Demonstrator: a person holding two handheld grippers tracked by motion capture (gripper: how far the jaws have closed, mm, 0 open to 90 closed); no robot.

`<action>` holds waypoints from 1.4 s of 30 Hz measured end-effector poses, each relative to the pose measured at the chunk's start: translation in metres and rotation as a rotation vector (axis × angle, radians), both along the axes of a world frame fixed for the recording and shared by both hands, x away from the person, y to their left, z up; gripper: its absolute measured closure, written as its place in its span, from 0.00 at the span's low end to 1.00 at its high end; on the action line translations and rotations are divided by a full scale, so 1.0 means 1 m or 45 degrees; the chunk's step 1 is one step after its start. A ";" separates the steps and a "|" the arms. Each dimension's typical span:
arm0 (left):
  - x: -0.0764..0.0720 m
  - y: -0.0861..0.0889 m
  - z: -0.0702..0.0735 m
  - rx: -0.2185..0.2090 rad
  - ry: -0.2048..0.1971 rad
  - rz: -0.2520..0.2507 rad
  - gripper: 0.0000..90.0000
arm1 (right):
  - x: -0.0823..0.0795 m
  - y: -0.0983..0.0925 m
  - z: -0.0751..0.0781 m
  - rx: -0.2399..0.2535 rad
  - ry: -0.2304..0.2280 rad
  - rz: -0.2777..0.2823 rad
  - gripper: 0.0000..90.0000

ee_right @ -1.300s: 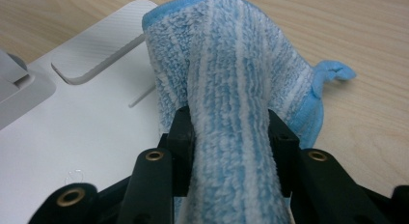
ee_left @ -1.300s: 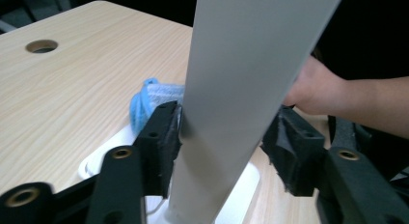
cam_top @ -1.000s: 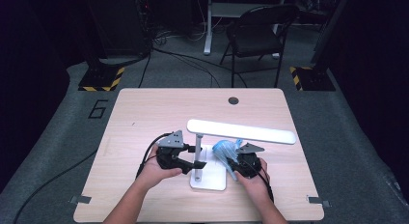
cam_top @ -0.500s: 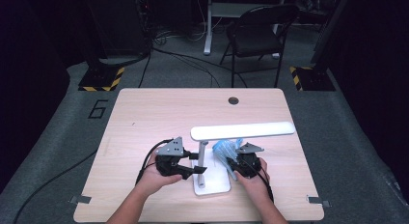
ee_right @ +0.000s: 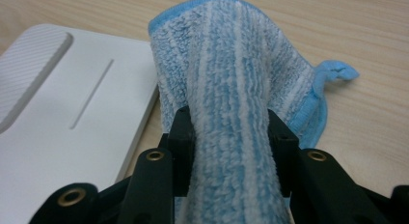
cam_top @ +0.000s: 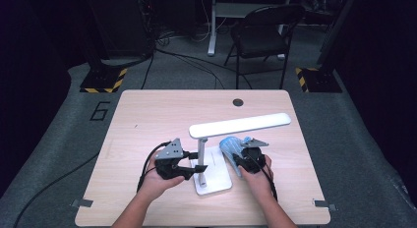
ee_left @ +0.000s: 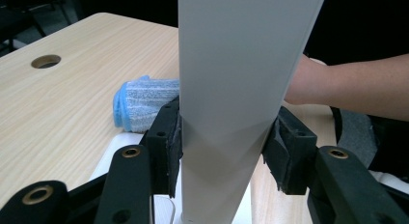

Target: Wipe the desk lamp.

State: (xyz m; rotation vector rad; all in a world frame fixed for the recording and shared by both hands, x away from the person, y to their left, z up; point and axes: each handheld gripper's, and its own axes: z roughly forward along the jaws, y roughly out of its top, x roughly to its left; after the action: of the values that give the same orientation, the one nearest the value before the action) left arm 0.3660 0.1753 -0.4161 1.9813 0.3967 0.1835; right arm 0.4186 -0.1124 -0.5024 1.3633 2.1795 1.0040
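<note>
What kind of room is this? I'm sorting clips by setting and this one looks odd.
Probably a lab or recording studio rather than a home: a lone wooden table on grey carpet marked with a painted number 6, hazard-striped stand bases, loose floor cables and a folding chair against darkness.

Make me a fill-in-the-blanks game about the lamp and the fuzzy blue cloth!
1. The left gripper has just been closing on the lamp's white ____.
2. The right gripper holds a blue ____.
3. The lamp base sits on a ____ table.

Missing words: post; cloth; wooden
</note>
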 end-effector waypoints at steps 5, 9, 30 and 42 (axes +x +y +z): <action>0.000 0.002 -0.001 -0.008 0.001 0.032 0.58 | 0.014 0.010 -0.001 -0.007 0.022 -0.030 0.71; 0.000 0.001 -0.001 -0.012 0.017 0.032 0.57 | 0.020 0.022 -0.001 -0.025 0.034 -0.025 0.71; -0.005 -0.002 -0.002 -0.005 -0.002 0.077 0.58 | 0.003 0.031 -0.001 0.003 0.118 0.086 0.74; -0.004 -0.001 -0.003 -0.006 -0.011 0.077 0.58 | -0.035 0.016 -0.001 0.022 0.124 0.130 0.74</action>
State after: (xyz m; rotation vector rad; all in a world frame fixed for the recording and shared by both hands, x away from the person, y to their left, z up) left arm 0.3618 0.1740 -0.4188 1.9649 0.4515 0.2289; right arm 0.3839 -0.0961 -0.5033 1.3465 2.3380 1.0146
